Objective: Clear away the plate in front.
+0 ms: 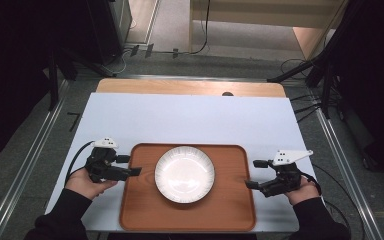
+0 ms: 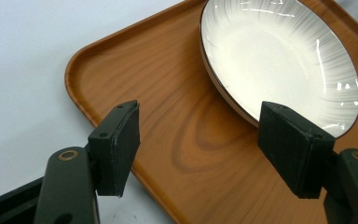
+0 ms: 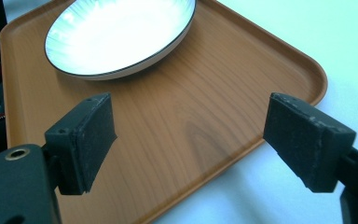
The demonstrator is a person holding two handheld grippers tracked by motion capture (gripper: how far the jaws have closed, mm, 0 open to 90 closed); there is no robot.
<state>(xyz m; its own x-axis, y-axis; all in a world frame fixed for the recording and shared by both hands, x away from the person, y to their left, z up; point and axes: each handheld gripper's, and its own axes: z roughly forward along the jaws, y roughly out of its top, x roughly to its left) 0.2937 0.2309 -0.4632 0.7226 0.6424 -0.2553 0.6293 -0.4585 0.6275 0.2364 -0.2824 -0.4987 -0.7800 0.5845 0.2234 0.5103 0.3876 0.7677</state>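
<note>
Two hand-held grippers flank a brown tray that lies on the white tabletop, with a white plate resting flat near its middle. My left hand-held gripper sits at the tray's left edge, jaws spread wide with nothing between them; in the left gripper view they straddle the tray's rim without touching it, the plate just beyond. My right hand-held gripper sits at the tray's right edge, jaws likewise wide and empty, the rim lying between them untouched. Judged from this layout, both grippers are lined up to take the tray by its two sides. Neither rim is clamped yet, so closing, lifting and carrying all appear to remain.
</note>
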